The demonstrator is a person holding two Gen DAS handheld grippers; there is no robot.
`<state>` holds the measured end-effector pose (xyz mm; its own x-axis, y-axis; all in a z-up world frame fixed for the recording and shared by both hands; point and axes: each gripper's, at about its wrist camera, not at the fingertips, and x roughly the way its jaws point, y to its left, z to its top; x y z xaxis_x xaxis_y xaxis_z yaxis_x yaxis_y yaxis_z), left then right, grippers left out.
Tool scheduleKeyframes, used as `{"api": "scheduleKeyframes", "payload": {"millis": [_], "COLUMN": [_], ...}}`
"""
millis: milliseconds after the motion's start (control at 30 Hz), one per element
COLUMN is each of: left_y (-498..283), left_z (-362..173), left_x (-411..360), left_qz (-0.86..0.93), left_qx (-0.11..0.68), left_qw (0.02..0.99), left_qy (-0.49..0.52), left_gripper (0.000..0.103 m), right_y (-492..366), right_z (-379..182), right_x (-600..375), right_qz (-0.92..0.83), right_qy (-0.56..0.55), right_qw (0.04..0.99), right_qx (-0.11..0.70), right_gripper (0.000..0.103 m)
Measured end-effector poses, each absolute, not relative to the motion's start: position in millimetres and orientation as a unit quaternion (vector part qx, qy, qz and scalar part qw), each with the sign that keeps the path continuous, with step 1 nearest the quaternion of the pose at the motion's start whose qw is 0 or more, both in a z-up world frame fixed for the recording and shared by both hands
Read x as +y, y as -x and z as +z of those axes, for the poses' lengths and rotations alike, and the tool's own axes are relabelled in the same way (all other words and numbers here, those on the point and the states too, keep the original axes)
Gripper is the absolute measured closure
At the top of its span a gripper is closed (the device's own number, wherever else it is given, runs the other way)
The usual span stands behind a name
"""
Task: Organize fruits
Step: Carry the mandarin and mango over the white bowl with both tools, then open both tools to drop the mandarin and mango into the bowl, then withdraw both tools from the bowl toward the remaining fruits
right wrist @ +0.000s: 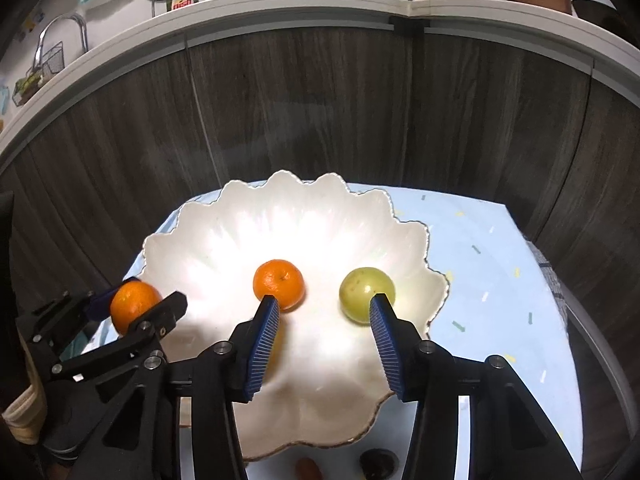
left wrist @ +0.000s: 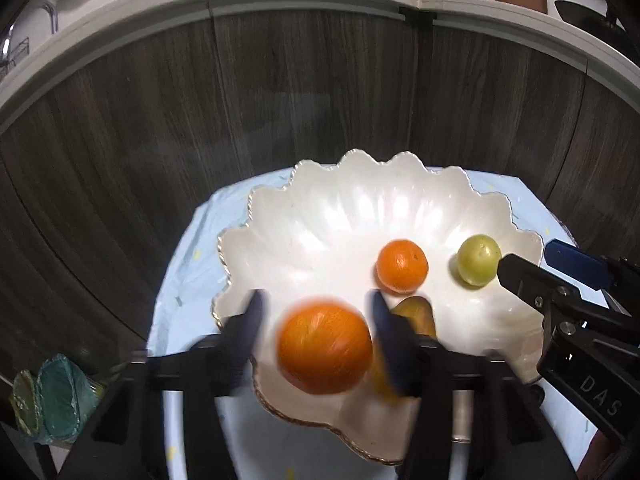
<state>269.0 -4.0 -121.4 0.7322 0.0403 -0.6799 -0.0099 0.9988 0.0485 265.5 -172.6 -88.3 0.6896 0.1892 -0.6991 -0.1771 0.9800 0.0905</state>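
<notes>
Left gripper: fingers either side of the orange, low over the near edge of the dish. A sliver of gap on one side in its own view, contact on both sides in the right wrist view, all blurred (so held or just let go: cannot tell). Right gripper: spread wide, nothing between the pads, hovering above the near middle of the dish.

Just beyond the left gripper's inner finger, a yellow-brown fruit, half hidden, kind unclear. Farther in, lying on the dish, a mandarin and a green fruit, apart from each other, each just past one of the right fingertips. Under the dish, a pale blue cloth; behind, dark wood cabinet fronts and a cluttered counter.

Handling, as a judgement: orange probably firm, fairly heavy for its size, thick-skinned, tolerant of a solid squeeze. Round and likely to roll on the glossy dish, so best taken across the widest middle, pads square to it, and set down rather than dropped (dish looks like glazed ceramic, chip-prone at the scalloped rim). Mandarin likely softer and looser-skinned: lighter pinch, same equator hold. Green fruit smooth, possibly slippery: centred grip, no glancing contact.
</notes>
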Motion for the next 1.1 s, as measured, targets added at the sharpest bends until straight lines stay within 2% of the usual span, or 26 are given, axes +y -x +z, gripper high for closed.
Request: {"api": "scheduleKeyframes", "payload": {"millis": [233, 400, 567, 1100], "left_y": [-264.7, -260.2, -254.3, -229.8], "left_z": [-107.4, -102.1, -96.8, -72.5], "left_x": [-1.9, 2.3, 5.7, 6.3], "left_qz": [0.02, 0.029, 0.035, 0.04], "left_qx": [0.344, 0.337, 0.335, 0.32], "left_qw": [0.939, 0.941, 0.941, 0.947], "left_qy": [-0.021, -0.015, -0.01, -0.01], "left_gripper": [0.025, 0.016, 0.012, 0.004], "right_y": [-262.6, -260.5, -256.1, -232.9], "right_z": [-84.7, -80.0, -74.5, -51.0], "right_x": [-178.2, -180.8, -183.8, -192.8], "right_qz": [0.092, 0.085, 0.077, 0.06], "right_qy": [-0.018, -0.018, -0.019, -0.025], "right_qw": [0.92, 0.922, 0.925, 0.933], "right_qx": [0.38, 0.376, 0.373, 0.354], "right_gripper": [0.04, 0.034, 0.025, 0.014]}}
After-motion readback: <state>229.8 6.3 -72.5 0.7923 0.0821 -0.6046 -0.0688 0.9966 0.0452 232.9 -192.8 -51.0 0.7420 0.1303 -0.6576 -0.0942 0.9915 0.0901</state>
